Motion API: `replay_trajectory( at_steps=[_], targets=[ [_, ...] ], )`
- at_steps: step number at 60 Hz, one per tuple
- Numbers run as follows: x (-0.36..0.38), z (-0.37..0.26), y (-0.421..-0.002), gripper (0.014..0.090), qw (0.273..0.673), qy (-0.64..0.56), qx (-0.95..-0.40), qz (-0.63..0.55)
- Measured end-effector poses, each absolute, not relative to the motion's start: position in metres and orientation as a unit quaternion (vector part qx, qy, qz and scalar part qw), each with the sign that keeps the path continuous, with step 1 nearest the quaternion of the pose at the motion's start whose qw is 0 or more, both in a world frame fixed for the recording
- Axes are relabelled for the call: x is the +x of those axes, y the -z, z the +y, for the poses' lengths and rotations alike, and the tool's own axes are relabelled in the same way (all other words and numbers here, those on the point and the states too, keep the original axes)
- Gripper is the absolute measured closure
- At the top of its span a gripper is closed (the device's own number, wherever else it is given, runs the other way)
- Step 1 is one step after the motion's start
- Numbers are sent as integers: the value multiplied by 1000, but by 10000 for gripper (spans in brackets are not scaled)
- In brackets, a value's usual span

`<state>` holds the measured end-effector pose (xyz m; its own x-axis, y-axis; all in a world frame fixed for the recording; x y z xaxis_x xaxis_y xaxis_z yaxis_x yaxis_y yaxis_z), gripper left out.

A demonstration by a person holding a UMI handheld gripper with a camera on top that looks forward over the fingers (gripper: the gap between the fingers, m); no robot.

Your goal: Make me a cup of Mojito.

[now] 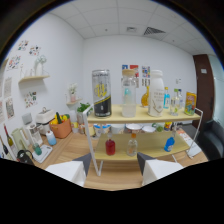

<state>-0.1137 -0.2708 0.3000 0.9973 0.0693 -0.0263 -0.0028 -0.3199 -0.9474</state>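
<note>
The gripper (114, 170) hangs before the two-tier wooden shelf (150, 119) on the bench, fingers spread and empty. On the top tier, the tall black-and-yellow can (101, 93) looks light, stiff and slippery, best gripped mid-body; right of it, the clear bottle (128, 94) seems heavier.

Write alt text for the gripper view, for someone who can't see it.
The open gripper faces a two-tier wooden rack, beyond its fingers. On top stand a tall can, a clear bottle and a white bottle; below, a red bottle.
</note>
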Motion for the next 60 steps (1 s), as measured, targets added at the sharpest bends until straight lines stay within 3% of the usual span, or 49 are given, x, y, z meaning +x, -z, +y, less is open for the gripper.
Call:
replay_trajectory(
  at_steps=[13,34,43,50,60],
  targets=[
    [-150,-223,-376,184,639,-31,-767,-39],
    [-158,-125,-409,190,648,-31,-761,-10],
    [-159,-100,-403,305,638,-32,-770,-8],
    [-156,-94,-406,507,643,-27,-766,-3],
    [-156,-95,-407,521,645,-23,-764,-4]
  ],
)
